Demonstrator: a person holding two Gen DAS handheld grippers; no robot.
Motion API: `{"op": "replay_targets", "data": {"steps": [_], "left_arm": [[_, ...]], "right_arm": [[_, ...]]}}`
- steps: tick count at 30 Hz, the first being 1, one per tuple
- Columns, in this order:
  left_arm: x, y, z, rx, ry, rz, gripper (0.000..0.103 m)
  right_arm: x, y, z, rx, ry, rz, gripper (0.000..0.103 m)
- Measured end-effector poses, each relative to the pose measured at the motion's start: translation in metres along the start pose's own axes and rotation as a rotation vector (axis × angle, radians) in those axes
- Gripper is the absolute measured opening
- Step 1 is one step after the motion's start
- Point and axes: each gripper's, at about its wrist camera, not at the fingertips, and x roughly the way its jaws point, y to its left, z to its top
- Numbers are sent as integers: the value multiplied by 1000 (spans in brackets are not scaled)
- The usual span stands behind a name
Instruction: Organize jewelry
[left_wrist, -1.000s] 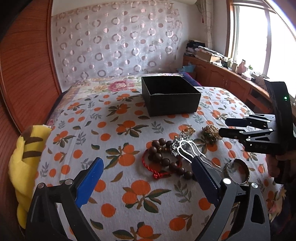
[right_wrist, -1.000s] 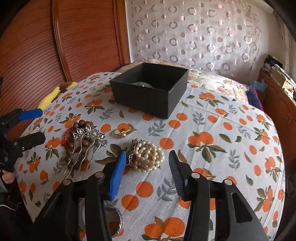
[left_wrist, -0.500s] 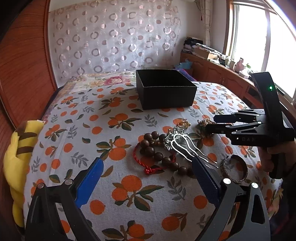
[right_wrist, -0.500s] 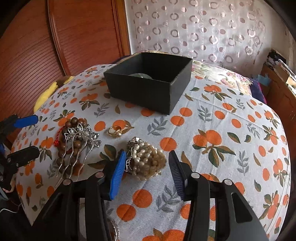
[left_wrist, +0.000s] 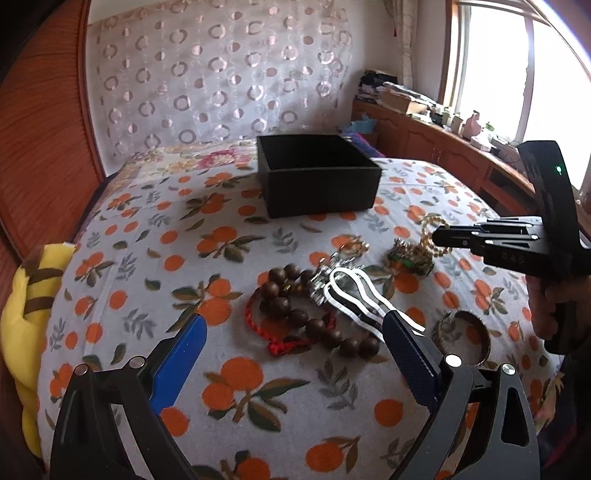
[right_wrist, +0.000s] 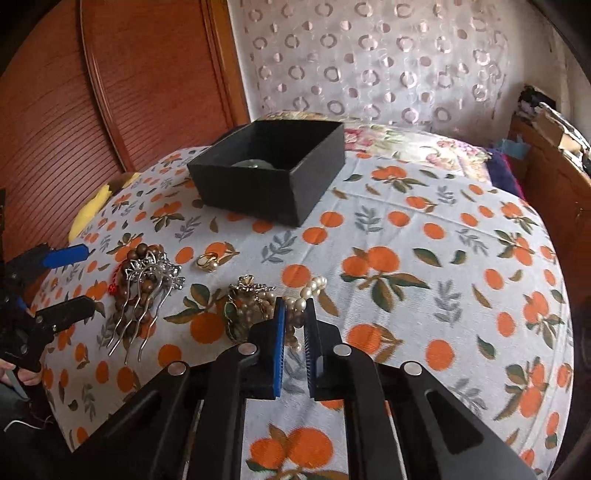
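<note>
Pearl bracelet (right_wrist: 301, 301) sits clamped between your right gripper (right_wrist: 294, 325) fingers, at 6 o'clock from the black box (right_wrist: 273, 173) on the bed (right_wrist: 424, 229). Strands trail loose, so I judge a quick lift could snag the brooch (right_wrist: 247, 295) touching it. Your left gripper (left_wrist: 291, 354) fingers stand apart, empty. Count one hair comb (right_wrist: 147, 291), one bead bracelet (left_wrist: 295, 306), one gold ring (right_wrist: 207, 260), one bangle (left_wrist: 461, 338).

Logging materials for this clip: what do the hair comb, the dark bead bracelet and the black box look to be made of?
Hair comb: apparently silver-toned metal, shiny, with bright glints along its wavy prongs.
Bead bracelet: likely wood, with round dark-brown beads of soft sheen, strung on red cord.
Black box: probably matte cardboard, with thin straight walls and no shine.
</note>
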Motion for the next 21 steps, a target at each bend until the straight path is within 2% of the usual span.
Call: {"op": "replay_targets", "data": {"steps": [2,4,7,10,14,15,17,19,21], "left_arm": [[4,-3,4,14,2,-17,85],[11,-5,7,19,21,-31,71],[21,-7,13,28,42,-37,59],[31,-6,17,24,56,-47,52],[36,-4,22,14,57,-60,47],[37,-5,23,13,62,-70,41],[40,-6,24,14,70,-83,38],[42,-8,25,21,76,-94,27],[46,-11,24,29,83,-104,23]], "right_arm": [[-2,-3,-3,2,-4,-10,11],[-4,-6,-6,7,-9,-35,11],[-4,-10,-9,18,-17,-38,11],[-5,-14,-10,34,-25,-32,11],[-5,-16,-10,46,-27,-37,11],[-5,-16,-10,49,-27,-37,11],[-6,-17,-10,55,-27,-37,11],[-6,-17,-10,58,-27,-40,11],[-6,-17,-10,54,-26,-42,11]]}}
